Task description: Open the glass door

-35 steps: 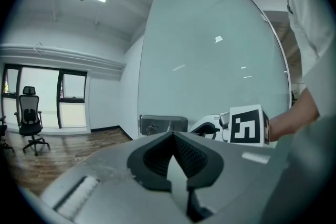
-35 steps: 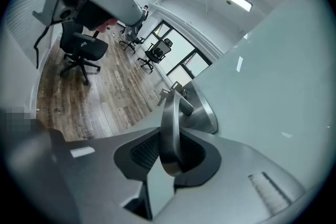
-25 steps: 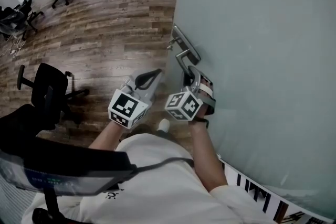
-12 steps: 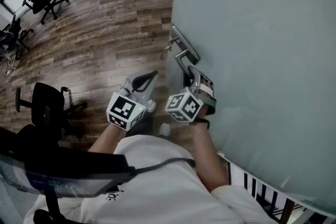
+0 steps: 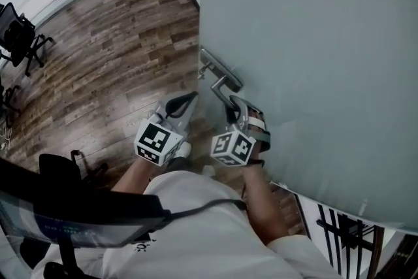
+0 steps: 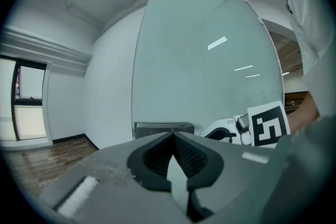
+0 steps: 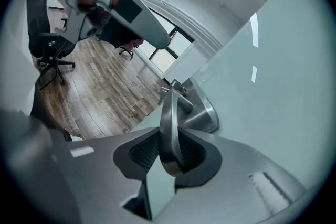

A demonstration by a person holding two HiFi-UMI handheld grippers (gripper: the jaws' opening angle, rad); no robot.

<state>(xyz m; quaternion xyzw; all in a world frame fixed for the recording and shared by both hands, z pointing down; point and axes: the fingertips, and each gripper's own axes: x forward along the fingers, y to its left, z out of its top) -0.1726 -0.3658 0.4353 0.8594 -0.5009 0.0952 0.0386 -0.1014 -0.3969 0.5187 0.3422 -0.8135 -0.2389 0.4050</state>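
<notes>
The frosted glass door (image 5: 313,42) fills the right of the head view, with a steel lock plate (image 5: 219,67) at its edge. My right gripper (image 5: 234,108) is shut on the steel lever handle (image 5: 222,89). In the right gripper view the handle (image 7: 169,128) runs between the pads of the right gripper (image 7: 169,152), up to the plate (image 7: 202,113). My left gripper (image 5: 186,100) hangs just left of the handle, apart from it. Its jaws are shut and empty in the left gripper view (image 6: 172,136), pointing at the door (image 6: 199,71) and plate (image 6: 163,127).
Wood floor (image 5: 111,55) stretches left of the door. Office chairs (image 5: 19,36) stand at the far left and a black chair (image 5: 59,170) sits close by the person's left side. A dark railing (image 5: 346,238) shows past the door's bottom edge at lower right.
The door has swung with the right gripper on its handle, its edge shifting left in the head view. Both grippers moved with it. More railing shows at lower right.
</notes>
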